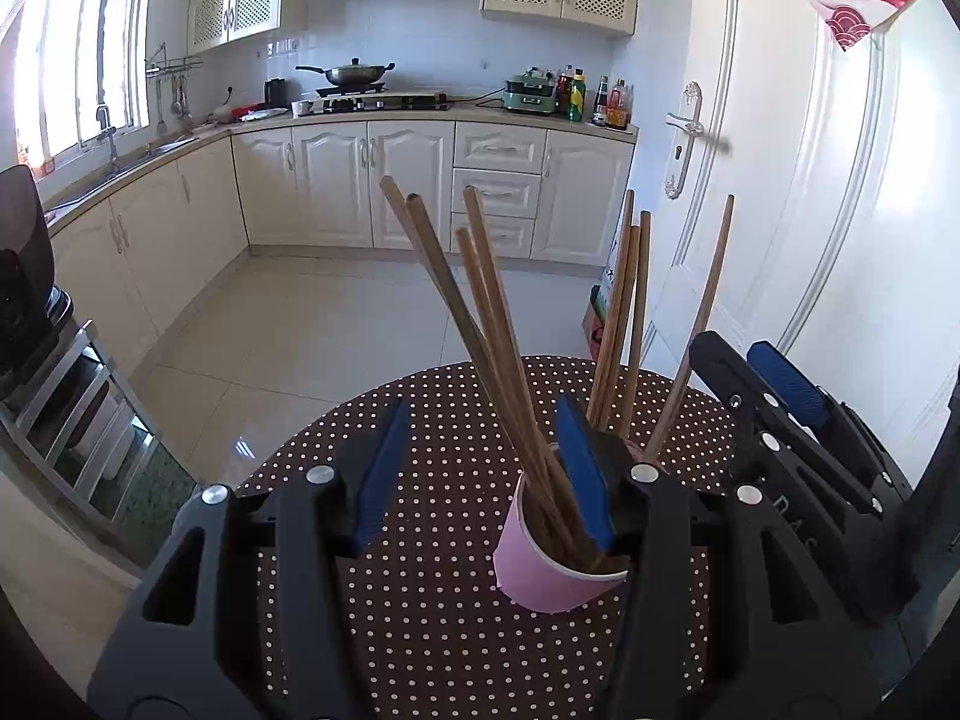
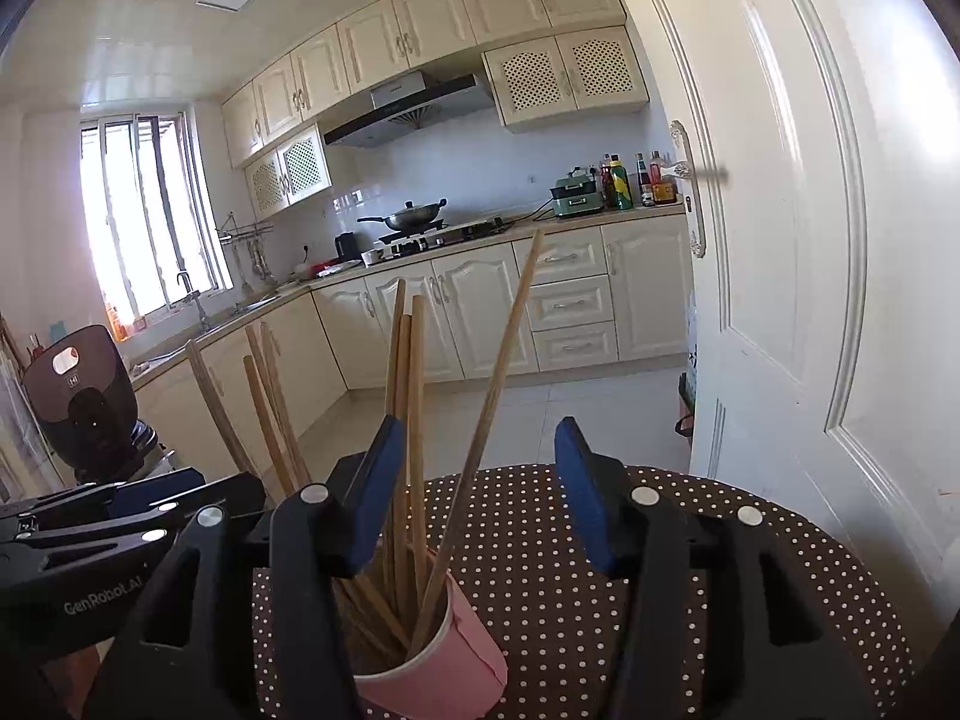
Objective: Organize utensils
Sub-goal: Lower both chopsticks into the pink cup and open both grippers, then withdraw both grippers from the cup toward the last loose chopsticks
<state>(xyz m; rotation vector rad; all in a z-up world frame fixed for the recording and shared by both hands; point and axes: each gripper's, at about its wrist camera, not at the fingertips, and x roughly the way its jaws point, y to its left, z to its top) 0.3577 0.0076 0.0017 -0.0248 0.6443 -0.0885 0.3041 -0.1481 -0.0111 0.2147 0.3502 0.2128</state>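
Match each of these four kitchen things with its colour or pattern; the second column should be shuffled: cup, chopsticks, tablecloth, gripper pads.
Things:
1. cup
2. chopsticks
3. tablecloth
4. gripper pads

Colours:
a. brown with white dots
b. blue
c. pink
d. light wood

Pairs: 1-c, 2-d, 3-a, 4-b
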